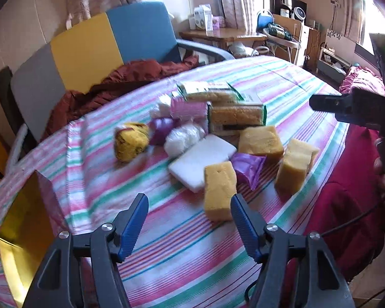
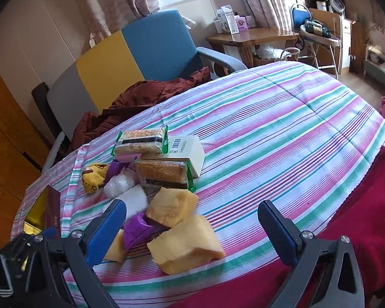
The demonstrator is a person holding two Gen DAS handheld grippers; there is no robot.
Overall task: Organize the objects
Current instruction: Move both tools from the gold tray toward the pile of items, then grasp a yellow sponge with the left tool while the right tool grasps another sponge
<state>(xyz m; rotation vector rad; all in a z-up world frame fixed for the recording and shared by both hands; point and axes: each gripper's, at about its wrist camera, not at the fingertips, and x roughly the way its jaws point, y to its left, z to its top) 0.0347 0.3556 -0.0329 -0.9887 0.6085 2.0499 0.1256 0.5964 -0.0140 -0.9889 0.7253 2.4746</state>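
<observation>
A pile of objects lies on the striped bedspread (image 1: 182, 233): three loose yellow sponges (image 1: 219, 190) (image 1: 260, 142) (image 1: 296, 165), a white foam block (image 1: 201, 161), a purple packet (image 1: 247, 166), wrapped sponge packs (image 1: 237, 115), a white box (image 2: 186, 150), a yellow toy (image 1: 131, 141) and a white bag (image 1: 183, 140). My left gripper (image 1: 188, 227) is open and empty, just short of the nearest sponge. My right gripper (image 2: 192, 224) is open and empty above a yellow sponge (image 2: 184, 243); it shows in the left wrist view (image 1: 346, 107).
A gold-lined box (image 1: 25, 231) stands open at the left edge of the bed. A yellow, blue and grey chair (image 1: 102, 48) with a brown garment (image 1: 110, 89) is behind the bed. A red blanket (image 2: 346, 231) covers the right side. A wooden table (image 2: 254, 37) stands farther back.
</observation>
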